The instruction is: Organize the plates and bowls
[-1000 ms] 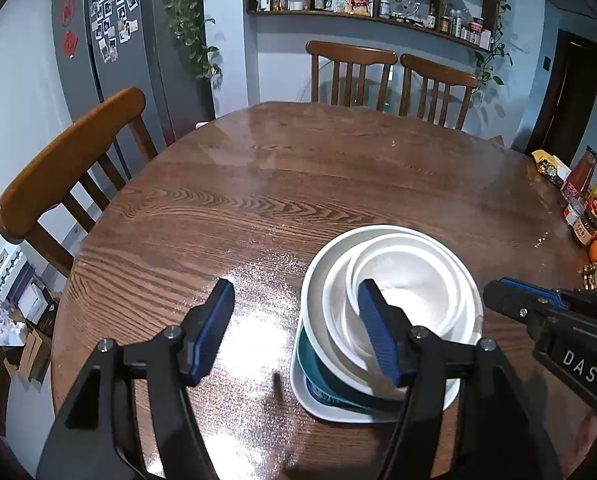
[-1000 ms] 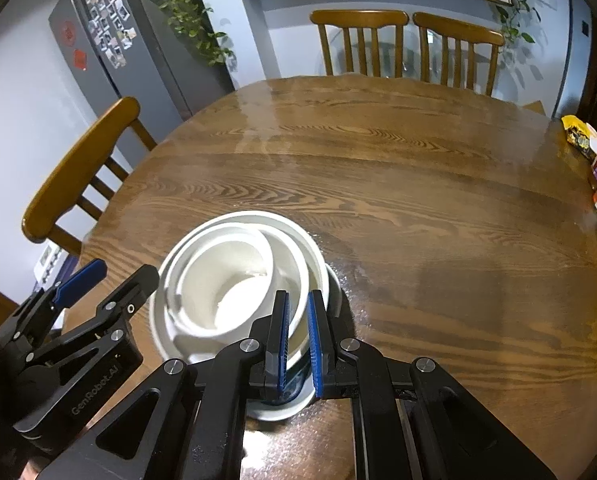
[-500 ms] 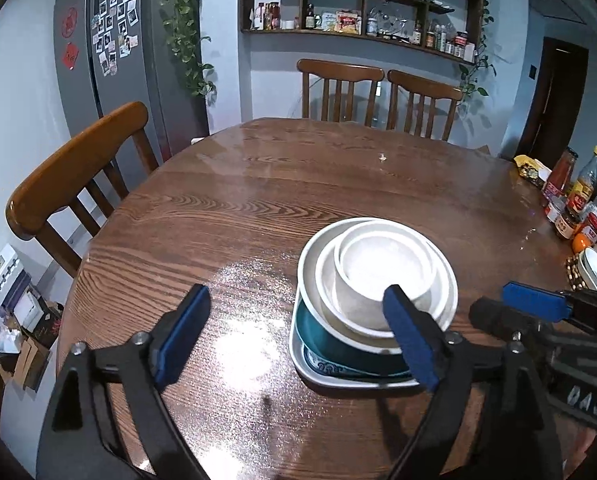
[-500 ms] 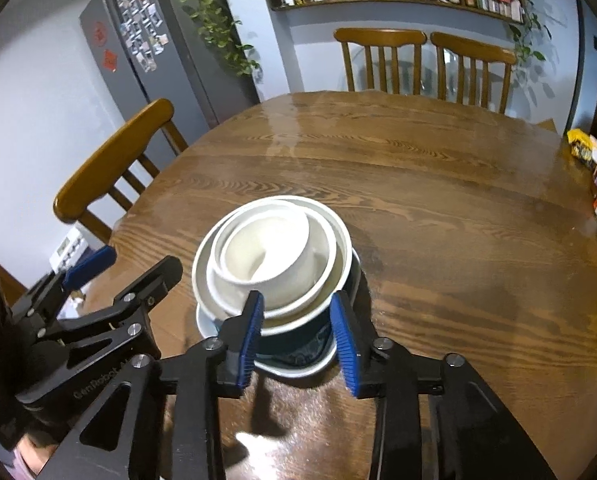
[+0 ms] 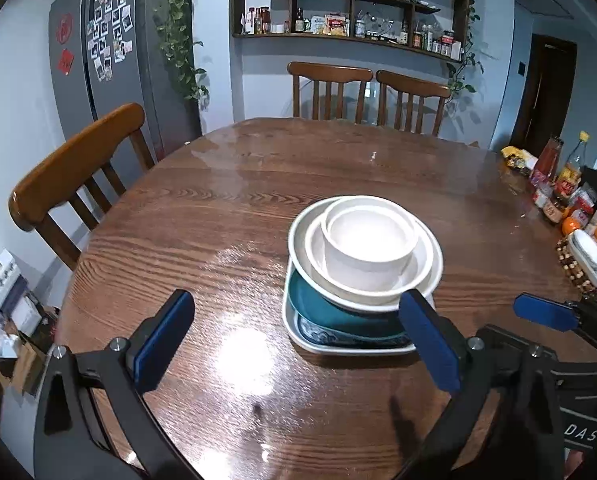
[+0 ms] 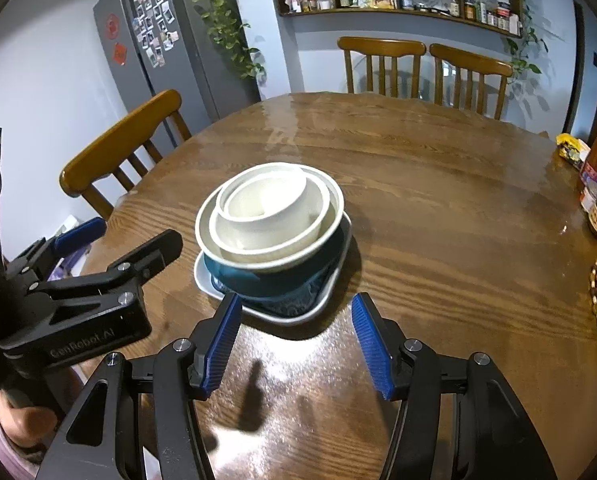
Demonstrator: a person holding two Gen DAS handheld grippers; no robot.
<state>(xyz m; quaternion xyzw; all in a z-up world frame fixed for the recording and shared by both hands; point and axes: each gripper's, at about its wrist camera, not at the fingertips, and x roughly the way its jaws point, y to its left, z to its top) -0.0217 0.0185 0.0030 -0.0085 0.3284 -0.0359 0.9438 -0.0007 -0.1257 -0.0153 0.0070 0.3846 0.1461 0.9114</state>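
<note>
A stack of dishes stands on the round wooden table (image 5: 226, 208): a white square plate (image 5: 298, 338) at the bottom, a teal bowl (image 5: 338, 316) on it, then nested white bowls (image 5: 368, 248). The stack also shows in the right wrist view, plate (image 6: 306, 312), teal bowl (image 6: 282, 280), white bowls (image 6: 270, 208). My left gripper (image 5: 294, 344) is open and empty, just in front of the stack. My right gripper (image 6: 298, 340) is open and empty, also in front of the stack, apart from it.
Wooden chairs stand at the left (image 5: 78, 168) and behind the table (image 5: 330, 88). Sauce bottles (image 5: 546, 164), oranges and a beaded mat with a dish (image 5: 586, 260) crowd the right edge. A fridge (image 5: 110, 60) stands at the back left.
My right gripper was shut at the stack's rim, then opened and drew back. My left gripper also drew back and opened wider. The stack stayed in place.
</note>
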